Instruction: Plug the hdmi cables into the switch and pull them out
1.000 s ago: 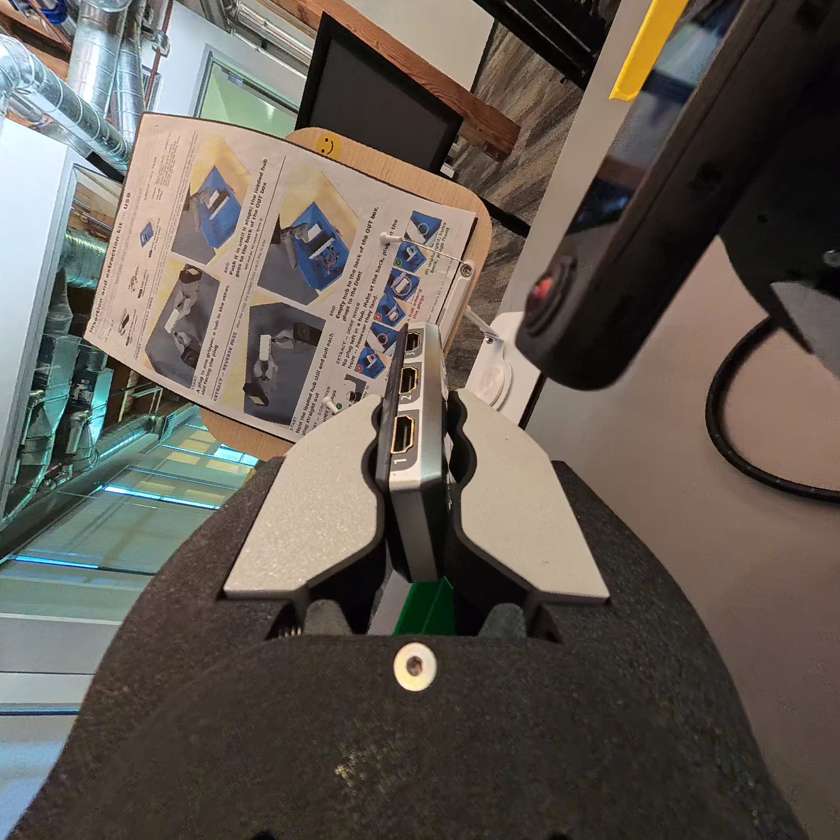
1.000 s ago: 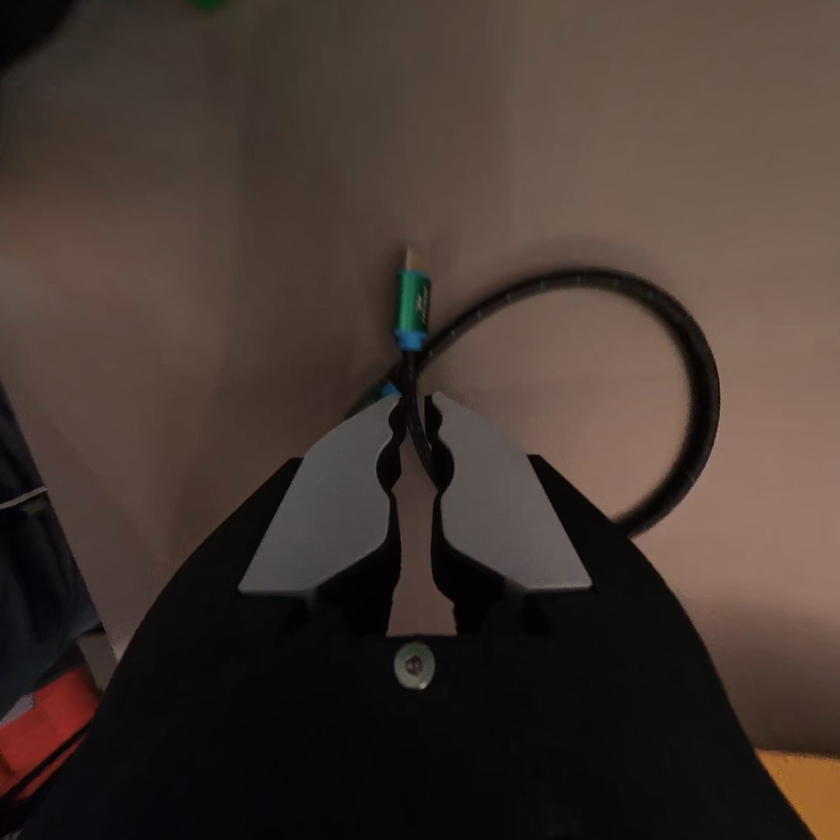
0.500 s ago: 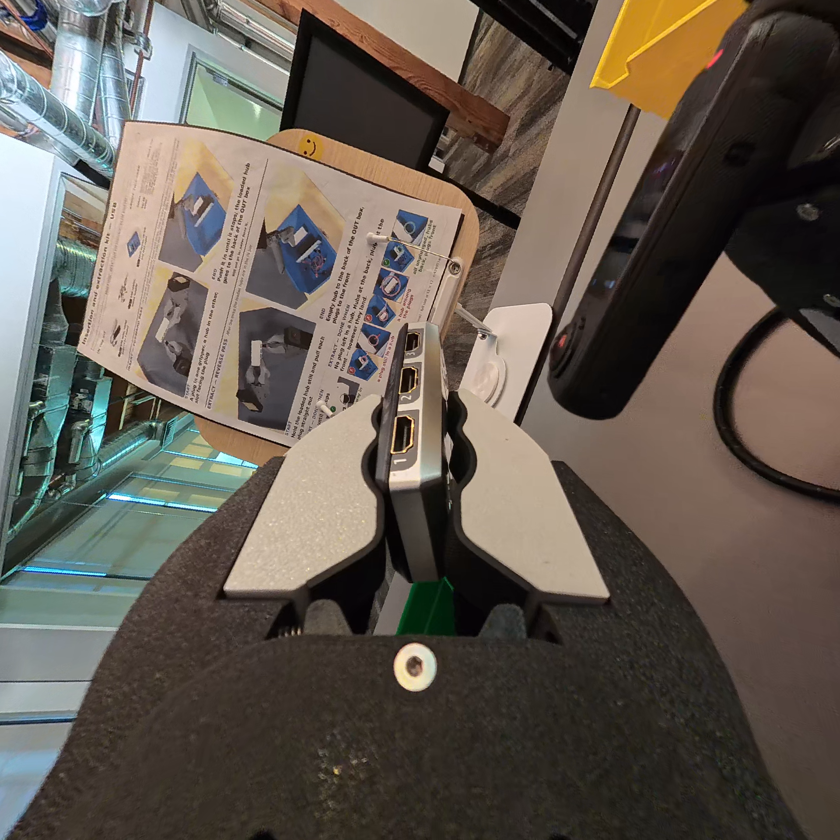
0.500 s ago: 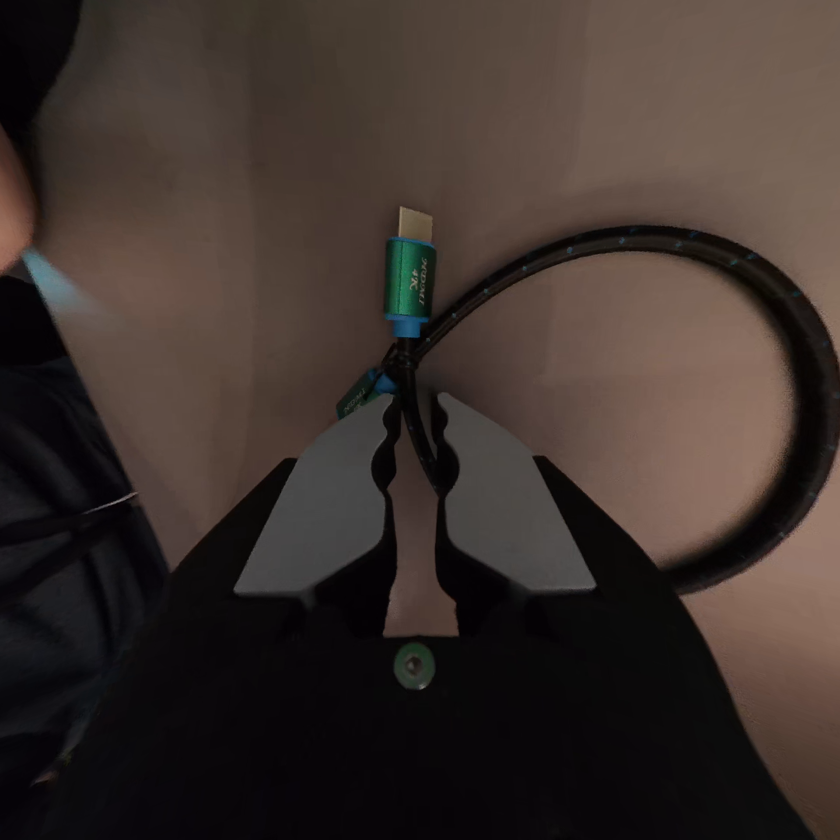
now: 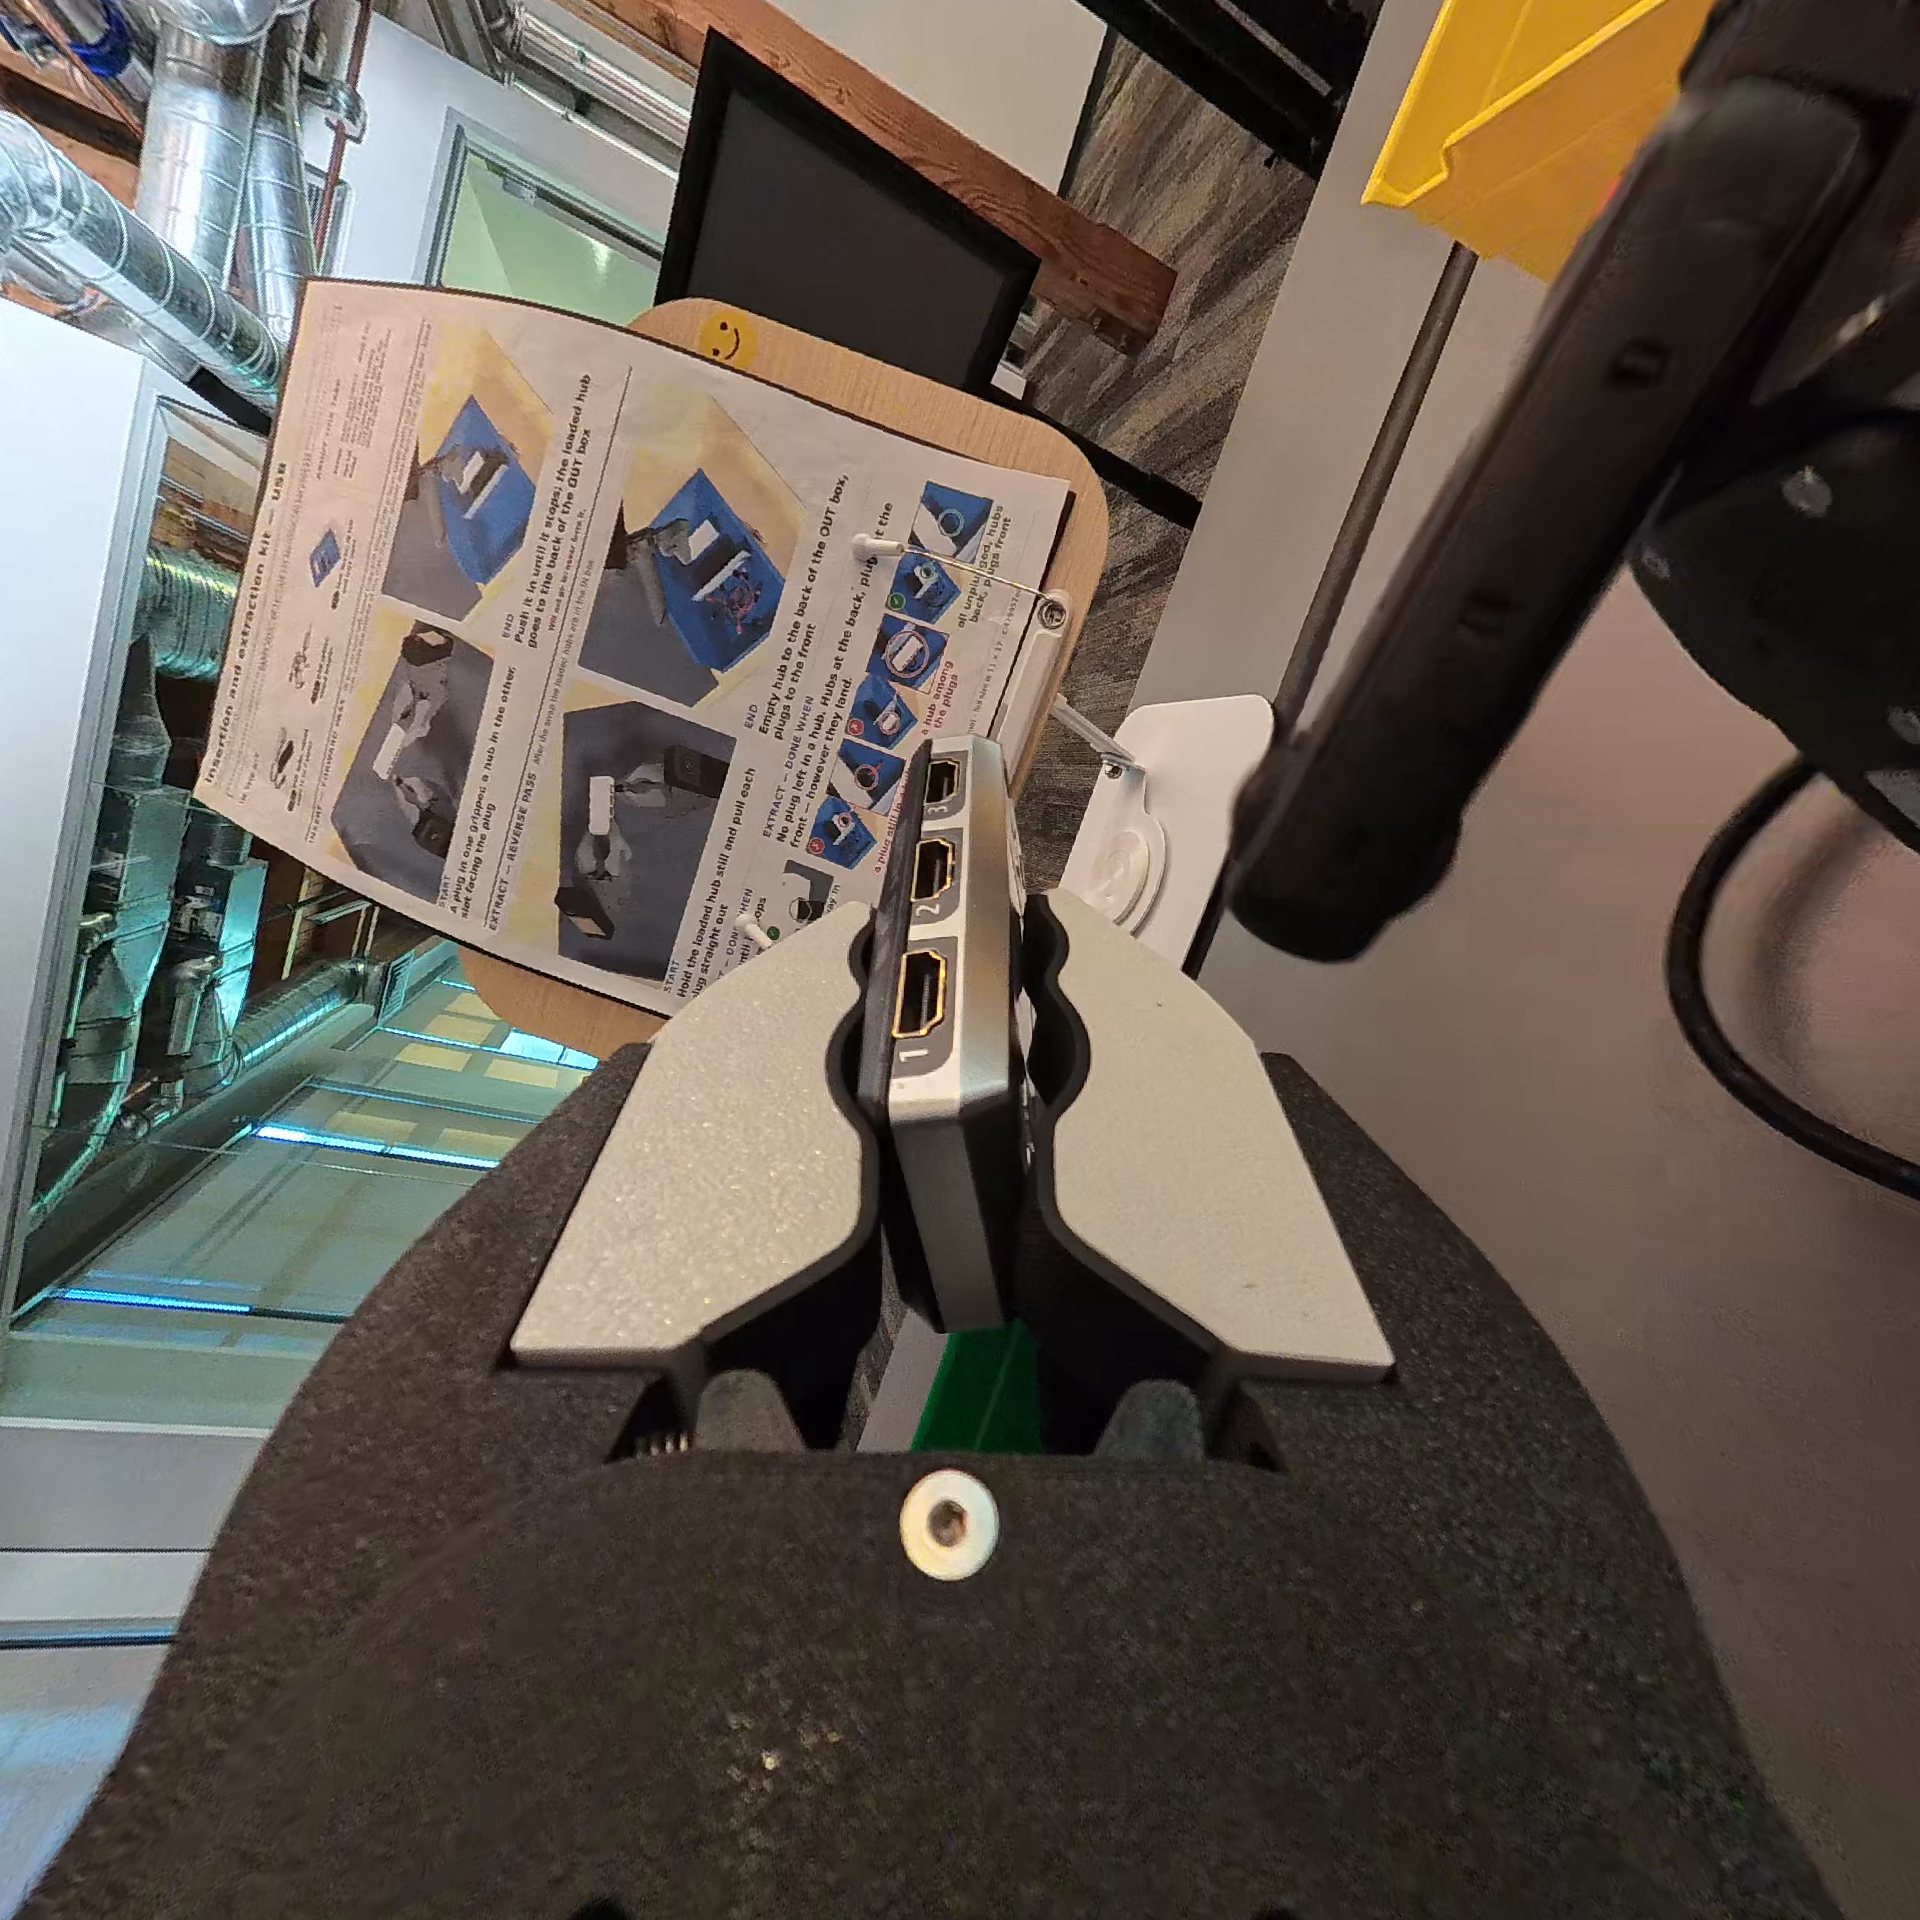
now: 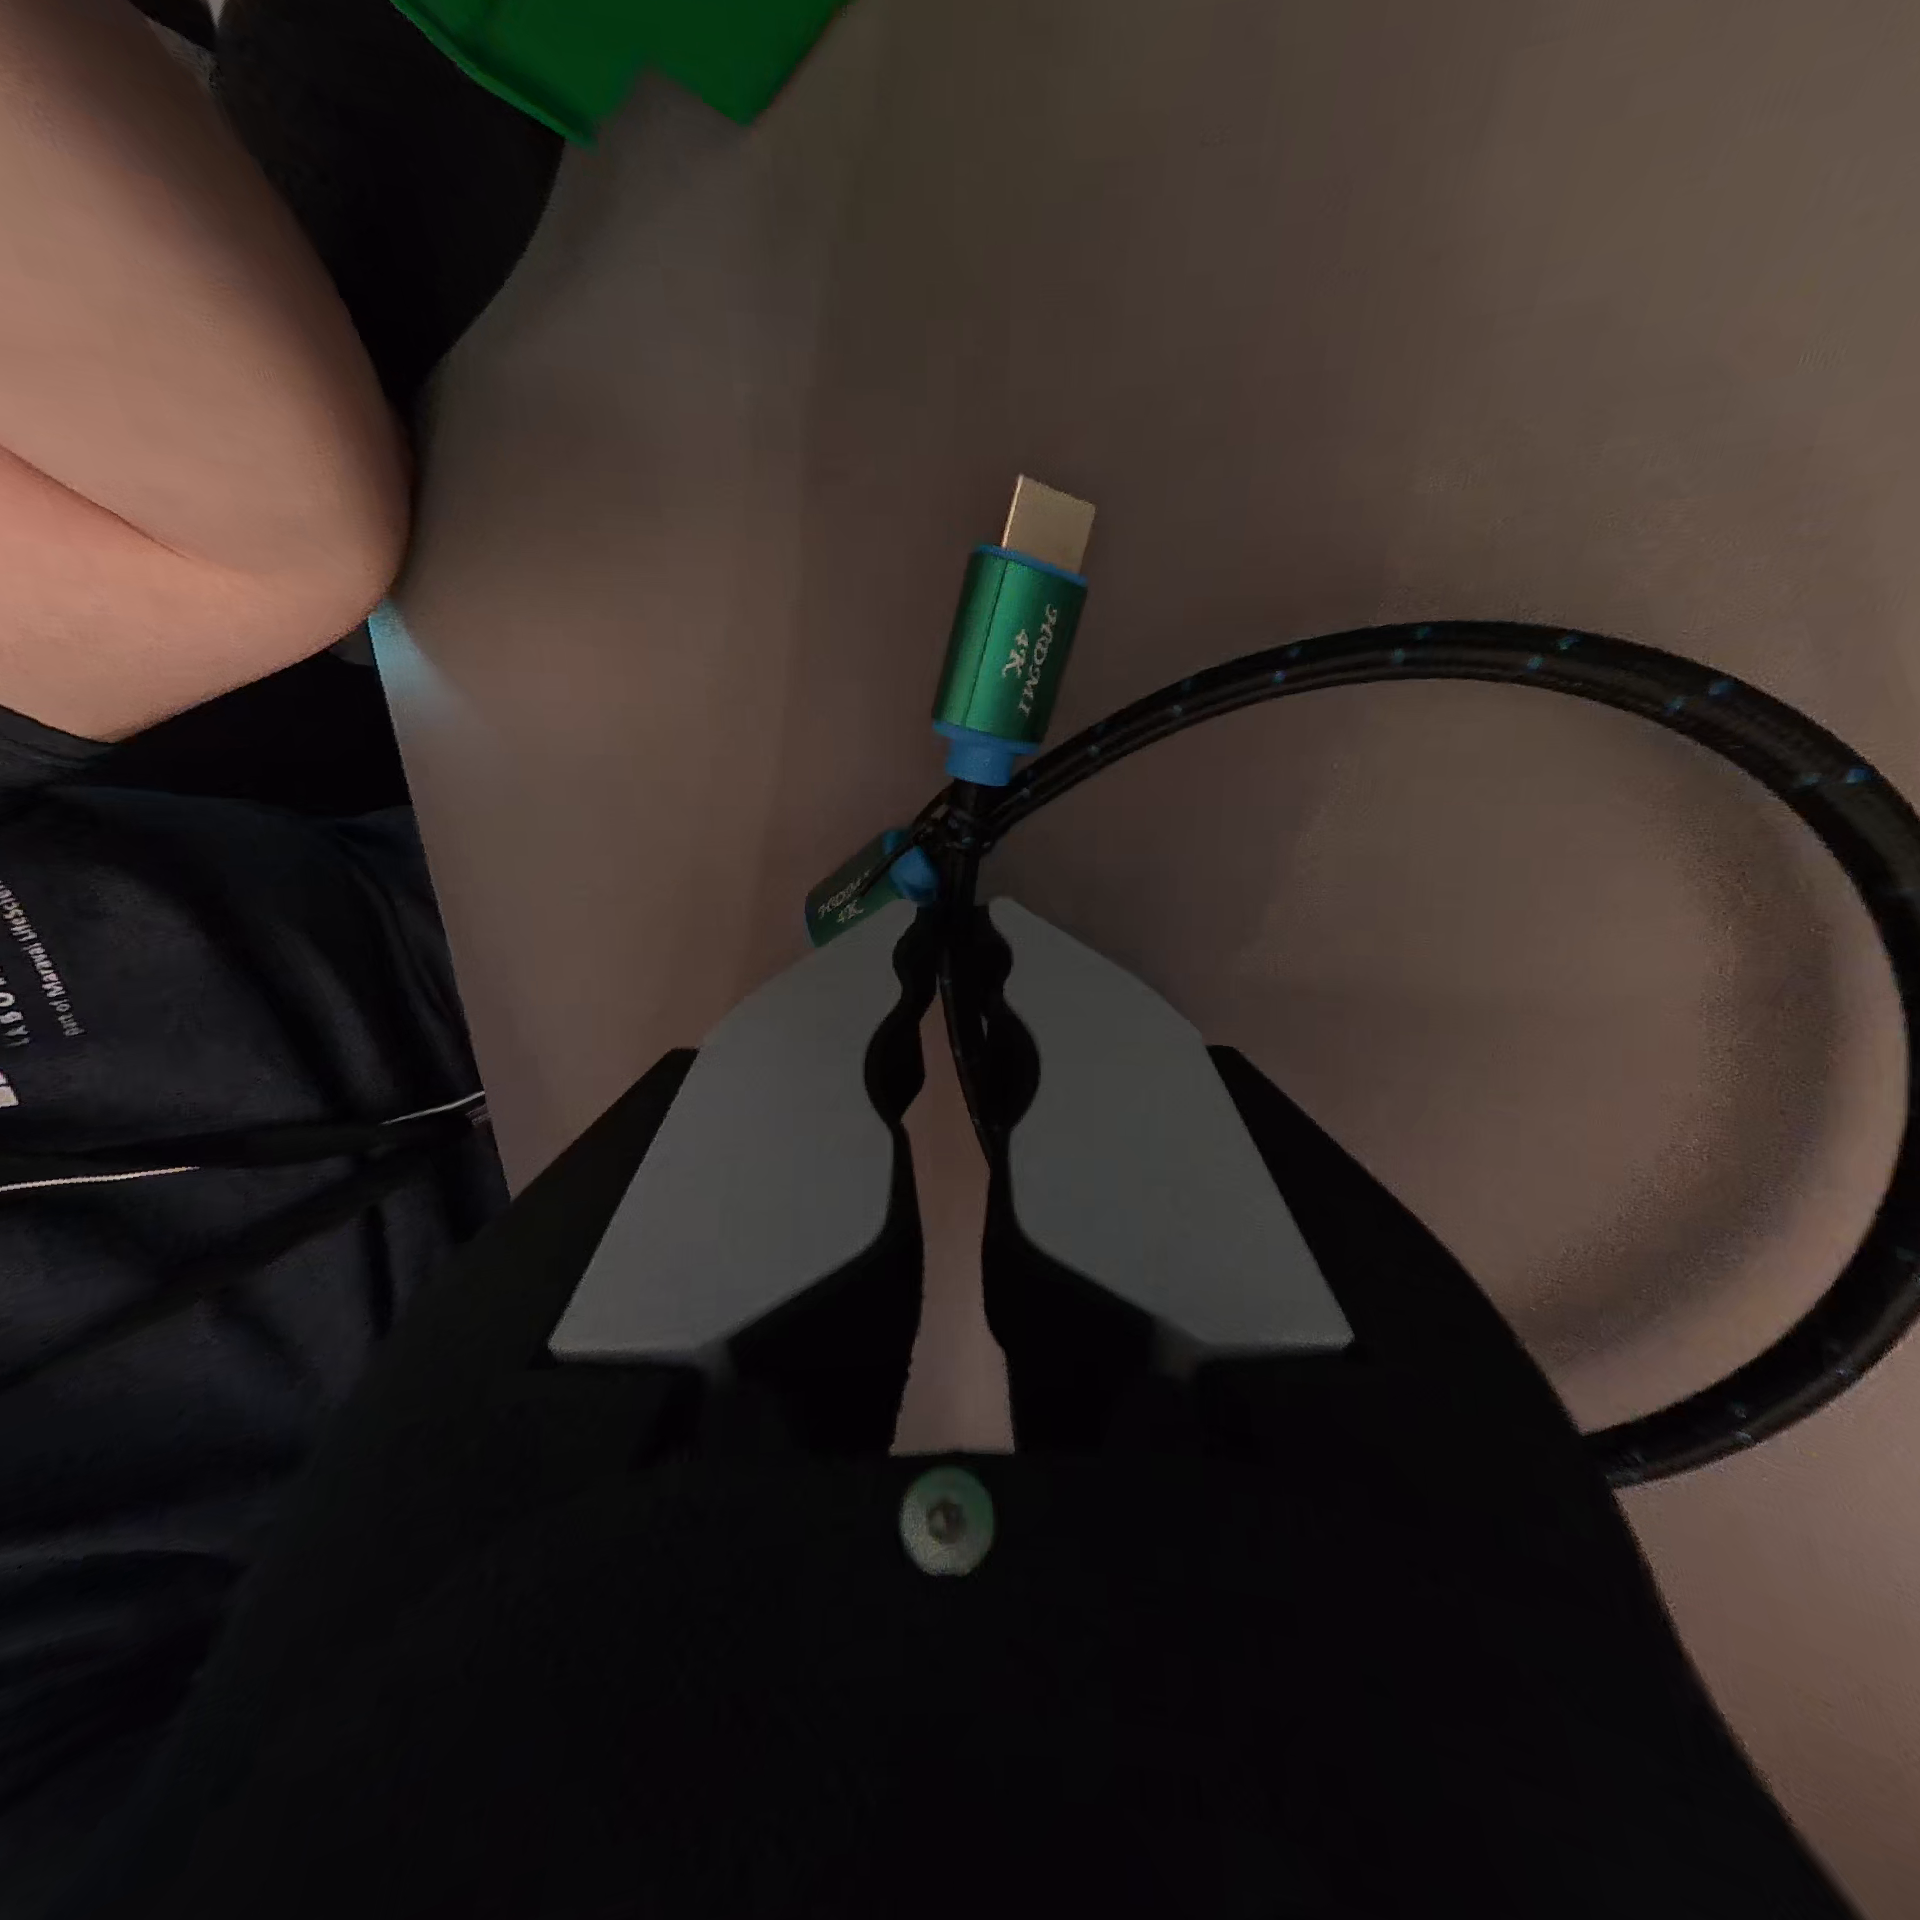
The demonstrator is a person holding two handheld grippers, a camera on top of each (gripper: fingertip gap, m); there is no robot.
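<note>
Grey surface [image 5: 1558, 1351] runs along the right of the left wrist view; far off, an instruction sheet [image 5: 582, 644] hangs on a wooden board [image 5: 1081, 520]. Black braided hdmi cable [image 6: 1558, 665] loops right over the surface in the right wrist view. Left gripper [image 5: 951, 925]: fingers pinch the switch [image 5: 951, 1091] edge-on, three ports visible, all unplugged. Right gripper [image 6: 951, 914]: fingers pressed on the cable just behind the green plug [image 6: 1013, 655], gold tip pointing far. Second green plug [image 6: 847, 899] sits just left of the fingertips.
</note>
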